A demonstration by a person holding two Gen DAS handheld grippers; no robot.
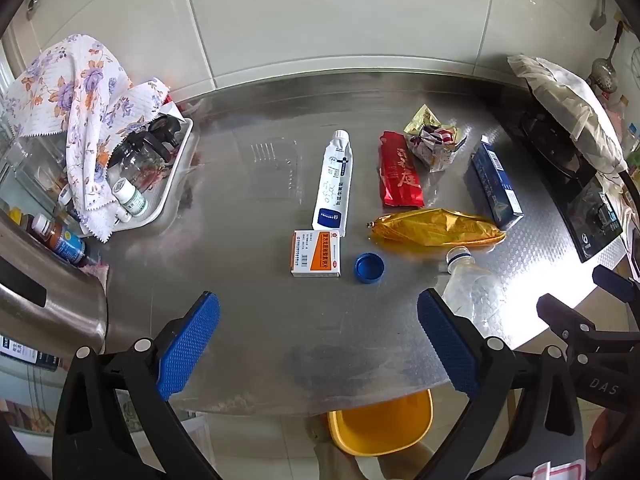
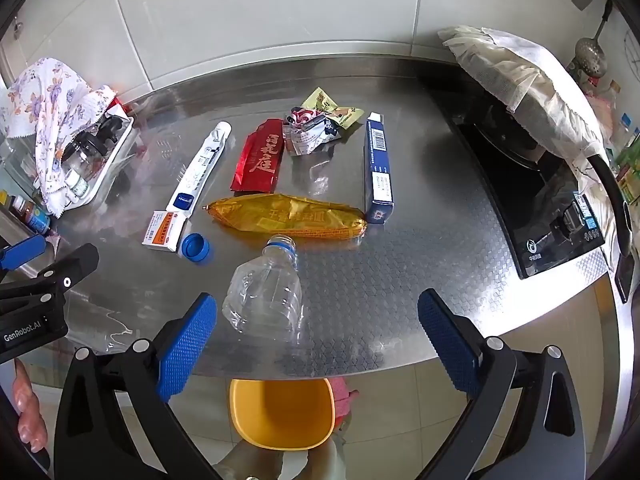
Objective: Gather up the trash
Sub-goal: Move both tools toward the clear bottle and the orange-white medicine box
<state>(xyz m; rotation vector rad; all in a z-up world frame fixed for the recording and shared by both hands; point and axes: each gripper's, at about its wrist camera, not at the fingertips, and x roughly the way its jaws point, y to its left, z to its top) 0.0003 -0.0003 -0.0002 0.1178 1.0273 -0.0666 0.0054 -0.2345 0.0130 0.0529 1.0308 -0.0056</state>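
Observation:
Trash lies on a steel counter (image 1: 280, 320): a white tube (image 1: 334, 178), an orange-white pill box (image 1: 317, 253), a blue cap (image 1: 369, 267), a red packet (image 1: 400, 170), a yellow wrapper (image 1: 436, 227), crumpled packets (image 1: 434, 142), a blue box (image 1: 496, 182) and an empty clear bottle (image 2: 266, 292). A yellow bin (image 2: 282, 414) stands on the floor below the counter's front edge. My left gripper (image 1: 318, 340) hovers open above the counter's front. My right gripper (image 2: 316, 340) is open too, with the bottle lying just ahead between its fingers, untouched.
A white tray (image 1: 176, 184) with a glass pot, small bottles and a flowered cloth (image 1: 76, 96) sits at the left. A steel kettle (image 1: 44, 300) stands near the left front. A black gas stove (image 2: 552, 200) with a cloth-covered pan fills the right side.

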